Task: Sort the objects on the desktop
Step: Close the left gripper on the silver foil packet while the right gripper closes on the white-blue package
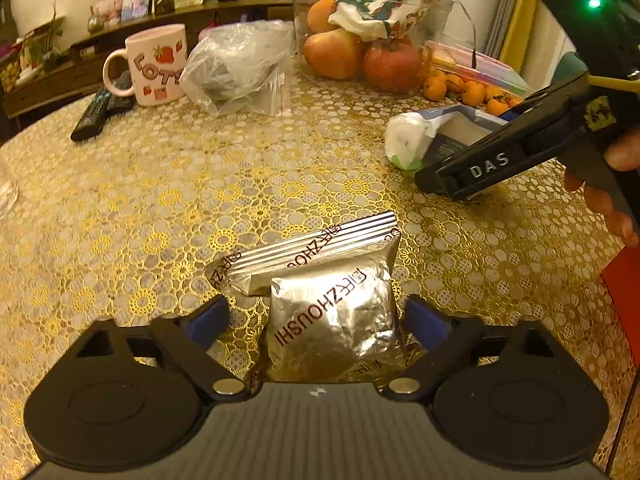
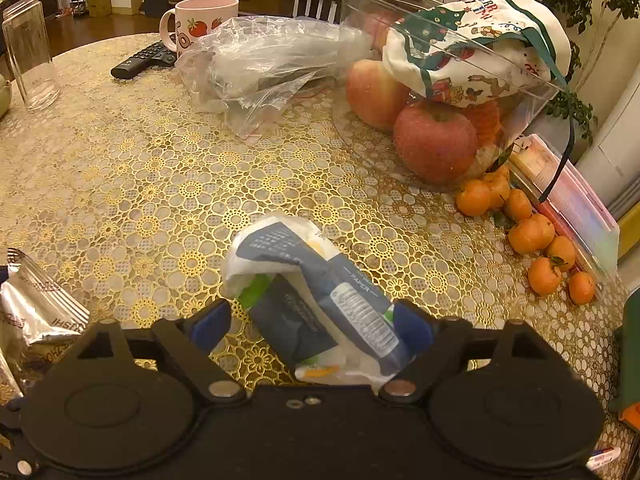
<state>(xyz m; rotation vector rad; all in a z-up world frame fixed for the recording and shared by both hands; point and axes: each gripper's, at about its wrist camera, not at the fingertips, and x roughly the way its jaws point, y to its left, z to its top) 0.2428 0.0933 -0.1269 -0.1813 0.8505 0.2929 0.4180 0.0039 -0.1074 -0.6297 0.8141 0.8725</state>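
Nearest in the left wrist view, the left gripper (image 1: 316, 318) stands spread, its blue pads either side of the silver foil packet (image 1: 332, 312) without touching it; the packet lies flat on the gold lace tablecloth (image 1: 140, 208). In the right wrist view, the right gripper (image 2: 312, 324) is likewise spread around the blue-and-white tissue pack (image 2: 316, 300), which lies crumpled between the fingers; the right pad sits just against its wrapper, the left pad apart from it. The two items lie near each other, the packet to the left of the tissue pack.

Beyond both, a broad stretch of bare cloth runs across the middle and left of the table, giving open room there. To the right, room is tight: eight small tangerines (image 2: 532, 236) crowd against a flat pastel box (image 2: 568, 200) at the table's right edge.

Farther on stand one clear fruit bowl (image 2: 360, 12) holding at least three apples (image 2: 436, 140) and one printed cloth bag (image 2: 472, 52). Left of it lies one crumpled clear plastic bag (image 2: 260, 64), then one pink mug (image 2: 200, 16), with two black remotes (image 2: 140, 60) beside it. One clear glass (image 2: 30, 56) stands at the far left edge.
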